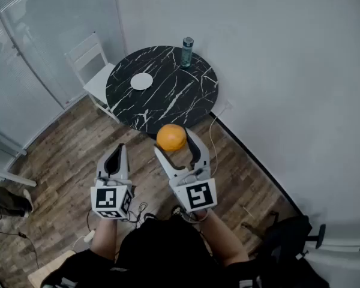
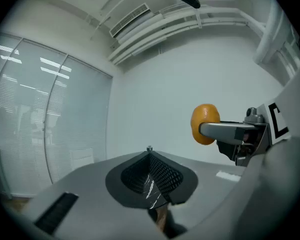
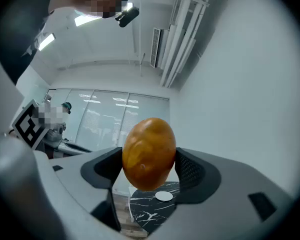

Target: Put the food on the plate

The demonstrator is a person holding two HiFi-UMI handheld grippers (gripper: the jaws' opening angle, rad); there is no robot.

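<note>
My right gripper [image 1: 173, 139] is shut on an orange fruit [image 1: 171, 137], held in the air above the wood floor just short of the round table. In the right gripper view the orange [image 3: 149, 153] fills the gap between both pads. A small white plate [image 1: 141, 81] lies bare on the left part of the black marble table [image 1: 168, 104], and the plate [image 3: 164, 196] also shows beneath the orange. My left gripper [image 1: 114, 159] hangs beside the right one, jaws together, holding nothing. The left gripper view shows its pads [image 2: 160, 176] meeting and the orange [image 2: 204, 124] to the right.
A teal bottle [image 1: 187, 51] stands at the table's far edge near the wall. A white chair [image 1: 90, 65] sits at the table's left, by a glass partition. Cables trail on the floor [image 1: 66, 155] near the person's feet, and a dark bag [image 1: 288, 239] lies at the right.
</note>
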